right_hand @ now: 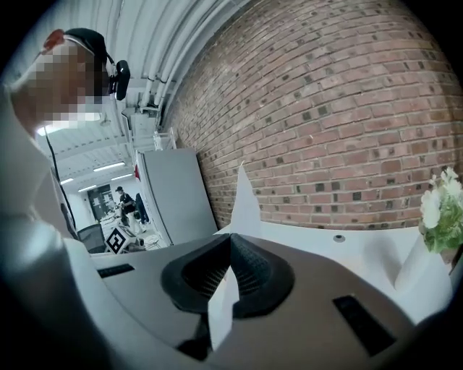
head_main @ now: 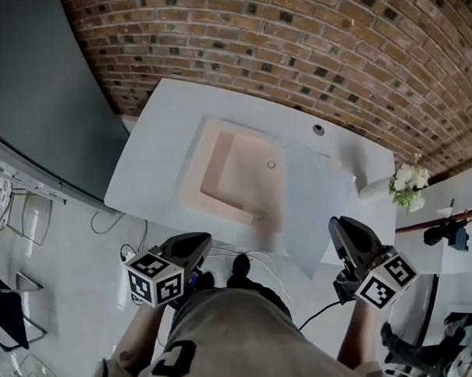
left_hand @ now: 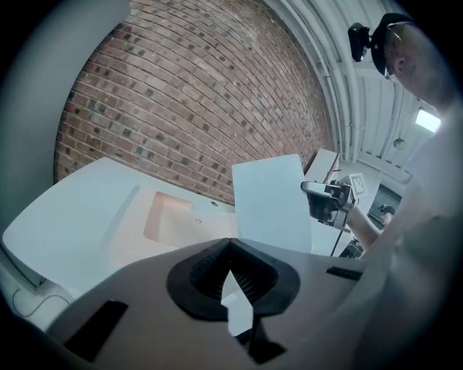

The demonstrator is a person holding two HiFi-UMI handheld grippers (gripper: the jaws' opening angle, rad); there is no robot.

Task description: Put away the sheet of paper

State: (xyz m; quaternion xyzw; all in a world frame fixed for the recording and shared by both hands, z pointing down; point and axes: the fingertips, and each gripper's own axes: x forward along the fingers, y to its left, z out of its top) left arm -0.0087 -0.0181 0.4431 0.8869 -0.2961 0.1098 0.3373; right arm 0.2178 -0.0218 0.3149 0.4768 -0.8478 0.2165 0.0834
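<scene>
I find both jaw pairs closed on the sheet of paper (head_main: 315,203), with the left gripper (left_hand: 233,300) and right gripper (right_hand: 223,307) each pinching its near edge. The sheet is raised at centre-right of the head view, its long axis running away from the fingers. The tray (head_main: 191,178) lies to its left.

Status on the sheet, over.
Right tool shut on sheet of paper, held above table. Left tool shut, off the sheet. Flowers at table's right edge.

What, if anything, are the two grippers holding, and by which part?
The sheet of paper: the right gripper pinches its right edge, and the left gripper pinches it near its bottom.
</scene>
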